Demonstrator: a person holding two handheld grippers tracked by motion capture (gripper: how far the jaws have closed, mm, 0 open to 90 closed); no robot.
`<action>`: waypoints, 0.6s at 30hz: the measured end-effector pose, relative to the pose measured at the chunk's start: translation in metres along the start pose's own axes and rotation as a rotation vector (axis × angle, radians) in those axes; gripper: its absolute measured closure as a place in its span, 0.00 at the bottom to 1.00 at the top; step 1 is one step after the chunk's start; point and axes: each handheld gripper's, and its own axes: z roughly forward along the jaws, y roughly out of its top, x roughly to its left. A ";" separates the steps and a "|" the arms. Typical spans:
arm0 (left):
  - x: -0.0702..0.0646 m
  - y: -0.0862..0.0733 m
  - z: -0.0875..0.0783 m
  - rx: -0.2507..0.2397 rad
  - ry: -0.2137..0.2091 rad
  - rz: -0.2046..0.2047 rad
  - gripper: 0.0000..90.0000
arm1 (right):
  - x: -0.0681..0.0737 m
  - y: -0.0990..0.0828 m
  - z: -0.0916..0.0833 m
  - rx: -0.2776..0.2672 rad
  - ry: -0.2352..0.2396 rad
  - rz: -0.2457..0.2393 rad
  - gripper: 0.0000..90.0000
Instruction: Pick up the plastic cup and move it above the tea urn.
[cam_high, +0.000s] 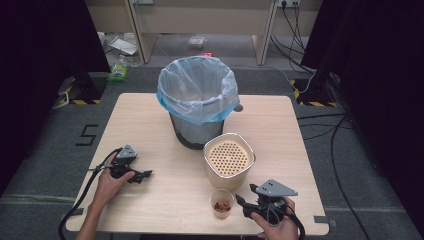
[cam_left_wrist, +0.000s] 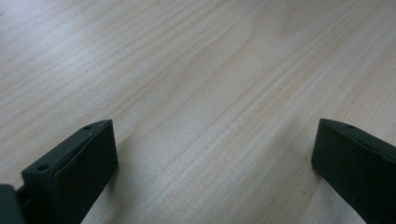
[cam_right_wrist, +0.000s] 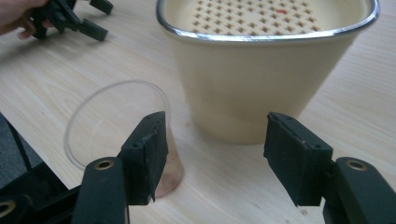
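The cream strainer pot (cam_high: 229, 161) stands near the middle of the wooden surface (cam_high: 165, 205), and serves here as the landmark. Its top is a perforated insert with a metal rim. Just behind it, toward the far edge, stands a dark bin lined with a pale blue plastic bag (cam_high: 198, 95); bin and pot look to be touching or nearly so.

Just in front of the pot, toward the person, stands a small clear plastic cup (cam_high: 221, 203), upright, with some reddish-brown scraps at its bottom. In the right gripper view the cup (cam_right_wrist: 116, 135) sits left of the pot (cam_right_wrist: 261, 84), close to it, though whether they touch cannot be told.

The right gripper (cam_high: 243, 204) is in front of the pot and just to the right of the cup, held in the person's right hand (cam_high: 277, 227). Its jaws stand moderately apart with nothing between them: in the right gripper view the right gripper (cam_right_wrist: 215, 158) shows one jaw overlapping the cup's near wall, the other in front of the pot's base, with bare wood in the gap. The pads press on nothing.

The left gripper (cam_high: 145, 175) lies well to the left of the pot, low over the surface, in the person's left hand (cam_high: 111, 180). Its jaws are wide apart, and in the left gripper view the left gripper (cam_left_wrist: 212, 172) has only wood grain between them.
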 end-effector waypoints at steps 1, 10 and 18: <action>0.000 0.000 0.000 0.000 0.000 0.000 0.00 | 0.002 0.001 0.001 -0.004 0.005 -0.004 0.45; 0.000 0.000 0.000 0.000 0.000 0.000 0.00 | 0.013 -0.002 0.019 0.051 0.037 -0.056 0.54; 0.000 0.000 0.000 0.000 -0.001 0.001 0.00 | 0.005 -0.012 0.021 0.080 0.052 -0.051 0.73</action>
